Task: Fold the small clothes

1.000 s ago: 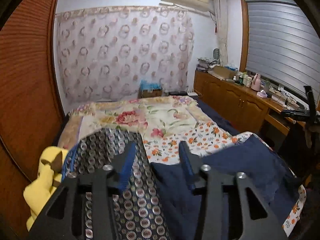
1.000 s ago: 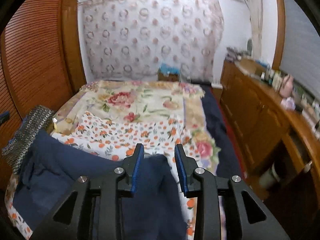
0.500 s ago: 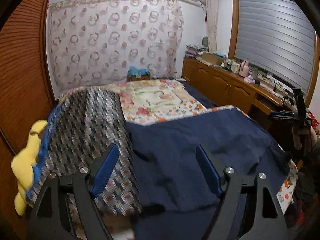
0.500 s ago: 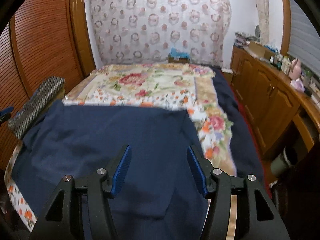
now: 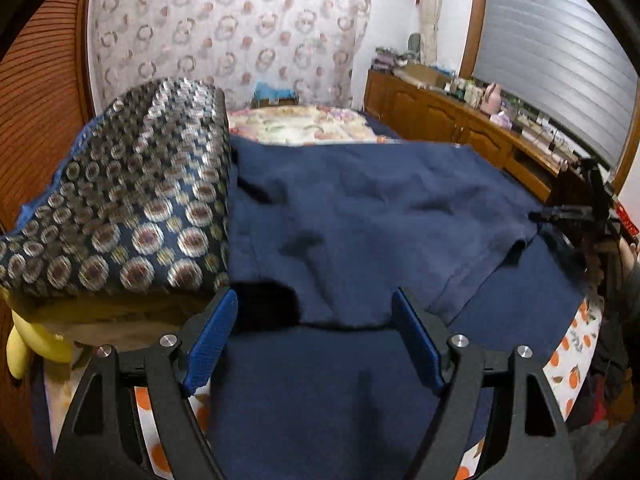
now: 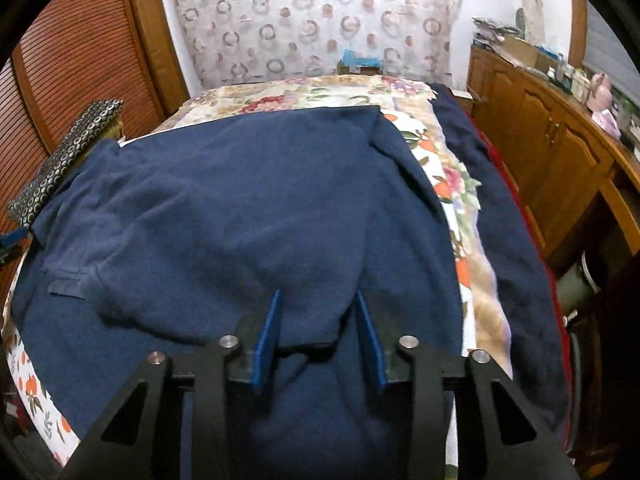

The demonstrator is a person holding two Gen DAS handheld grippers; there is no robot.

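Observation:
A navy blue garment (image 5: 360,208) lies spread over the near end of the bed and also shows in the right wrist view (image 6: 248,208). A folded layer lies on top, its edge (image 5: 340,322) running between my left fingers. My left gripper (image 5: 314,332) is open wide, low over the garment's near left part, holding nothing. My right gripper (image 6: 318,328) is open, low over the garment's near right part, with a folded edge (image 6: 304,346) between its blue pads, not clamped. It also shows at the right of the left wrist view (image 5: 576,212).
A patterned dark cushion (image 5: 132,200) sits at the bed's left edge, with a yellow plush toy (image 5: 24,344) below it. The floral bed sheet (image 6: 452,184) shows around the garment. A wooden cabinet (image 6: 548,140) runs along the right; louvred wooden doors (image 6: 80,48) stand left.
The garment went from bunched to spread flat over the bed. Both grippers opened and dropped low over its near edge; the right one has since narrowed somewhat.

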